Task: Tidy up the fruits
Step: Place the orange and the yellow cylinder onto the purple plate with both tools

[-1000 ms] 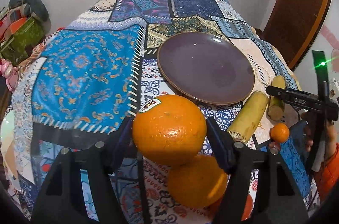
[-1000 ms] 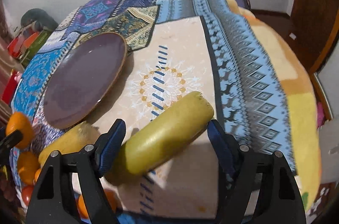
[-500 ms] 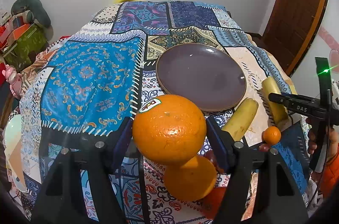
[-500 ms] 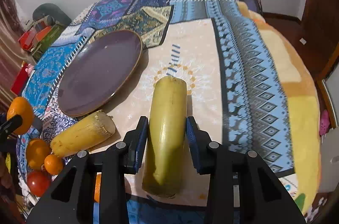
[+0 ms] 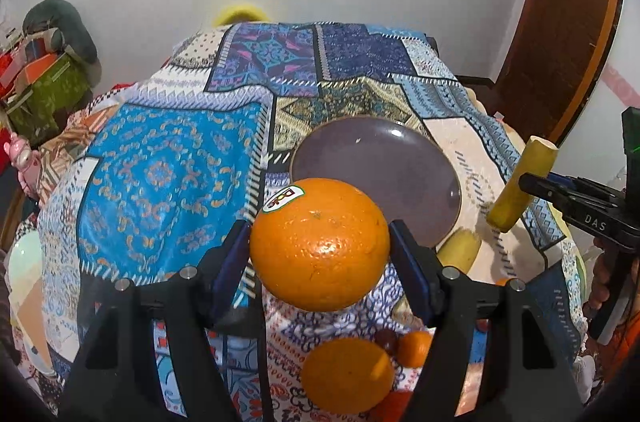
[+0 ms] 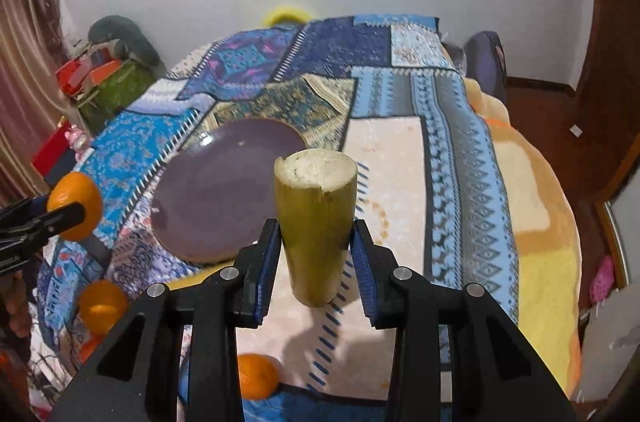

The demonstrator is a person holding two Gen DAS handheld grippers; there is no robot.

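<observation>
Holding aloft: left gripper (image 5: 320, 254) pinches orange (image 5: 320, 244); right gripper (image 6: 316, 250) clamps what looks like sugarcane (image 6: 316, 222), near plate (image 6: 216, 194).

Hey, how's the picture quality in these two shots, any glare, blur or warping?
Left wrist view: strong fisheye bending with dark corners, a bright highlight on the orange, and a small glint on the plate. Right wrist view: same warping, slight motion blur on the sugarcane piece, and soft shadows on the tablecloth.
</observation>
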